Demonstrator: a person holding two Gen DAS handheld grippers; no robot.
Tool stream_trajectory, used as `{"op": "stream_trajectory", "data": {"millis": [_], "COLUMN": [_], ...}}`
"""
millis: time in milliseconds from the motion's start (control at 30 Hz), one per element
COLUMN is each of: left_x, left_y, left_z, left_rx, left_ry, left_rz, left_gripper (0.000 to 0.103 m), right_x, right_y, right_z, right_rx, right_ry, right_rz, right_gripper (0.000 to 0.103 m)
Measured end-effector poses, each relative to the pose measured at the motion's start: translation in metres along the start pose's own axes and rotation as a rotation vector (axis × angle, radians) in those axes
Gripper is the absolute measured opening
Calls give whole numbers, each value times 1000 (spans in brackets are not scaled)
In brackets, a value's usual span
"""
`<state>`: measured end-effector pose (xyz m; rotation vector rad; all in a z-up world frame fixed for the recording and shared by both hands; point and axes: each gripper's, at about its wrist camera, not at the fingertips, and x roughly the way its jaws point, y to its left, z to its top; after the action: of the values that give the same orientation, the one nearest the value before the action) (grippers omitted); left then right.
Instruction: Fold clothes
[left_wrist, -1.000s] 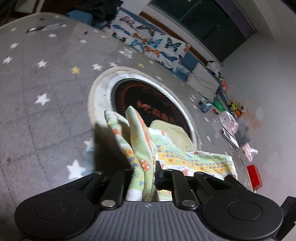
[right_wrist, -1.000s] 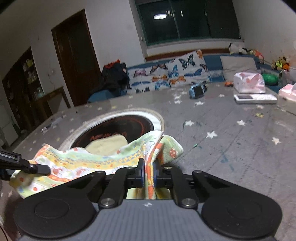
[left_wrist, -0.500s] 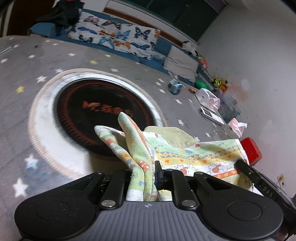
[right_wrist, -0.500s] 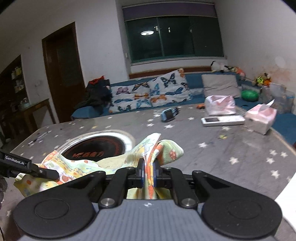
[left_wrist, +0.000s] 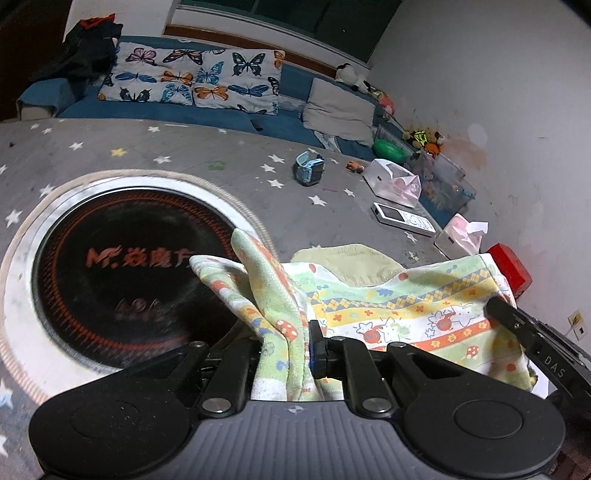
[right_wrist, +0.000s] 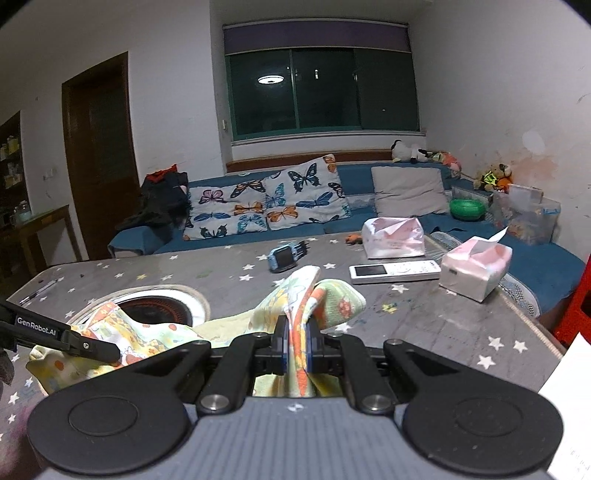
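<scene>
A small child's garment (left_wrist: 388, 310), pale green and yellow with cartoon prints, hangs stretched between both grippers above the grey star-patterned table (left_wrist: 221, 155). My left gripper (left_wrist: 295, 347) is shut on one bunched edge of it. My right gripper (right_wrist: 297, 350) is shut on the opposite edge; its finger also shows at the right of the left wrist view (left_wrist: 517, 325). The garment (right_wrist: 147, 332) sags in the middle over the round induction cooktop (left_wrist: 110, 266). The left gripper's finger (right_wrist: 74, 339) shows at the left of the right wrist view.
On the table lie a blue toy watch (right_wrist: 284, 256), a white remote (right_wrist: 395, 271), two tissue packs (right_wrist: 476, 266) and a red box (left_wrist: 511, 269). A blue sofa with butterfly cushions (right_wrist: 266, 203) stands behind the table.
Both grippers have risen and tilted up with the garment still held. The views now show more of the far table and sofa, and the cloth is pulled wider between them.
</scene>
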<state>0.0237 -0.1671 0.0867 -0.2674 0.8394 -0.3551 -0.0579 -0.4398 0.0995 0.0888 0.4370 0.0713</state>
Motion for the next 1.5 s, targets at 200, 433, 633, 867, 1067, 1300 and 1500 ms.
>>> {"op": "stream_trajectory", "data": {"millis": [200, 433, 633, 867, 1067, 1300, 1500], "left_x": [14, 30, 43, 56, 63, 71, 75], "left_y": [-15, -25, -29, -34, -33, -24, -14], "left_z": [11, 21, 28, 33, 33, 27, 22], "left_rx": [36, 65, 78, 92, 98, 85, 68], "left_ry": [2, 6, 15, 25, 32, 54, 76], "left_rz": [21, 50, 71, 83, 94, 108, 112], "left_gripper": [12, 12, 12, 12, 12, 12, 12], "right_x": [9, 24, 36, 49, 58, 66, 70], "right_y": [-10, -18, -23, -31, -34, -39, -44], "right_z": [5, 10, 13, 12, 9, 2, -6], "right_rx": [1, -8, -8, 9, 10, 16, 21], "right_ry": [-2, 5, 13, 30, 49, 73, 102], "right_rz": [-17, -26, -33, -40, -38, -43, -58], "right_gripper": [8, 8, 8, 8, 8, 8, 8]}}
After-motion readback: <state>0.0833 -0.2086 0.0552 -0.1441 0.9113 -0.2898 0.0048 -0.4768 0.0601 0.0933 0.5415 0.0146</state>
